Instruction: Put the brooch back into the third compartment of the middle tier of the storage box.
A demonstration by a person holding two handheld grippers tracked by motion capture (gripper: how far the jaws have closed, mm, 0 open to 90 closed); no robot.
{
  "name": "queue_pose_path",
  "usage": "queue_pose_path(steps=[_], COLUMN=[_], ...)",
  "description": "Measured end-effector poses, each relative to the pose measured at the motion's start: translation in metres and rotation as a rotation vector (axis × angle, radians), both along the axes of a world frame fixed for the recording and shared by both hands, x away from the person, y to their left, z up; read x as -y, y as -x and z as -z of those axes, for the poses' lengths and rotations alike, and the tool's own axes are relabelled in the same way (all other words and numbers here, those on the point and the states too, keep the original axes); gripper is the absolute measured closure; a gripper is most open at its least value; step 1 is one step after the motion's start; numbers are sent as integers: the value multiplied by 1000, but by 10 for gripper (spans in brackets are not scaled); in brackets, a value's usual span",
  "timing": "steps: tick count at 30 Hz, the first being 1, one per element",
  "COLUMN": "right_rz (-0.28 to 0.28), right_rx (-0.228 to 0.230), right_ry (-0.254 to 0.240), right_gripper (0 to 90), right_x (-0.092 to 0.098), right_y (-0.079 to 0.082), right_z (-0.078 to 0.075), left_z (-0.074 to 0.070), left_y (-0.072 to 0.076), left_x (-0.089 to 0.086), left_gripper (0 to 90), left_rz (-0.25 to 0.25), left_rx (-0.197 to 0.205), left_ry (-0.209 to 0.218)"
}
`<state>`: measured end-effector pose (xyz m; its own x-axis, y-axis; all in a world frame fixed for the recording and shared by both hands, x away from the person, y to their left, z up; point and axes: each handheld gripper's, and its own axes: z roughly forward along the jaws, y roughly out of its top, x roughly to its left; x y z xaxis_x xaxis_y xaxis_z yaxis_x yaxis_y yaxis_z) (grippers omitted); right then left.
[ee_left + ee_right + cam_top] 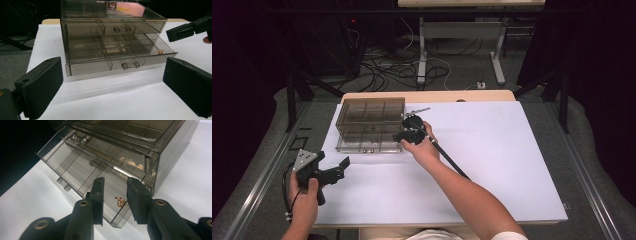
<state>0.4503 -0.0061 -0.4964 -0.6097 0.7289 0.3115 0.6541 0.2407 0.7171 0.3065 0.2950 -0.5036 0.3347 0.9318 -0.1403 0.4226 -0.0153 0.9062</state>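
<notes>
A smoky clear drawer box [369, 112] stands at the back left of the white mat, its lower drawer [367, 143] pulled out toward me. A small gold and pink trinket [120, 201] lies in the front corner compartment of that drawer [82, 167], seen too in the left gripper view as a glinting trinket [159, 51]. My right gripper [115, 182] hovers just over that corner, jaws apart with nothing pressed between the pads. My left gripper [334, 162] rests low at the mat's left edge, open wide, facing the box front [112, 15].
The upper drawer [120, 27] is pushed in, and both drawers have small clear handles. The mat [492, 165] is bare white to the right of the box and in front of it. Cables and table legs lie on the floor beyond the table's far edge.
</notes>
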Motion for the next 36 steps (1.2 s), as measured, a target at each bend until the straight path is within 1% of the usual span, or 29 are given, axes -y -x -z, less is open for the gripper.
queue_pose_path(steps=[1,2,3,5,6,7,8,9,10,11,12,13,14,17,18,19,22,25,27,28,29,32,35,36], right_rz=[4,4,-2,-7,-7,-11,-15,-23,-39,-39,-49,-56,-60,-69,-71,-68,-68,-70,-74,-75,-75,-67,-54,-58], right_rx=[-9,-9,-7,18,18,30,29,50,67,67,97,94,102,99,107,103,105,102,116,114,114,131,147,154], right_ry=[3,3,4,6,6,12,25,26,62,62,79,94,83,84,76,66,56,32,22,34,34,46,38,33], right_gripper=[636,636,584,538,538,526,506,488,446,446,431,423,416,399,390,390,390,377,353,341,341,313,296,296], right_x=[1,1,2,2,2,2,2,2,2,2,1,2,3,5,7,8,11,18,22,25,25,32,40,43], right_y=[0,0,1,3,3,4,5,6,8,8,10,11,12,13,14,15,16,18,20,21,21,24,28,30], right_z=[-1,-1,-3,-5,-5,-6,-7,-7,-10,-10,-11,-13,-14,-16,-16,-16,-17,-16,-15,-16,-16,-18,-21,-22], left_z=[0,0,0,0,0,0,0,0,0,0,0,0,0,0,0,0,0,0,0,0,0,0,0,0], left_y=[0,0,0,1,1,1,2,2,2,2,2,2,1,0,0,0,0,0,0,0,0,0,0,0], left_x=[0,1,1,0,0,-1,-1,-1,-1,-1,-1,-1,0,1,1,1,1,1,1,1,1,1,1,1], left_gripper=[27,27,27,27,27,27,27,27,27,27,27,27,27,27,27,27,27,27,27,27,27,27,27,27], left_rz=[0,0,0,0,0,0,-1,-1,-1,0,-1,2,3,7,7,9,9,7,4,5,5,2,4,4], left_rx=[-1,0,-1,3,3,3,4,5,3,3,4,4,4,2,0,-1,-1,-1,0,0,0,1,0,0], left_ry=[0,0,0,-4,-4,0,2,2,3,2,3,3,1,-1,0,-2,-1,-1,1,0,1,1,-1,-2])
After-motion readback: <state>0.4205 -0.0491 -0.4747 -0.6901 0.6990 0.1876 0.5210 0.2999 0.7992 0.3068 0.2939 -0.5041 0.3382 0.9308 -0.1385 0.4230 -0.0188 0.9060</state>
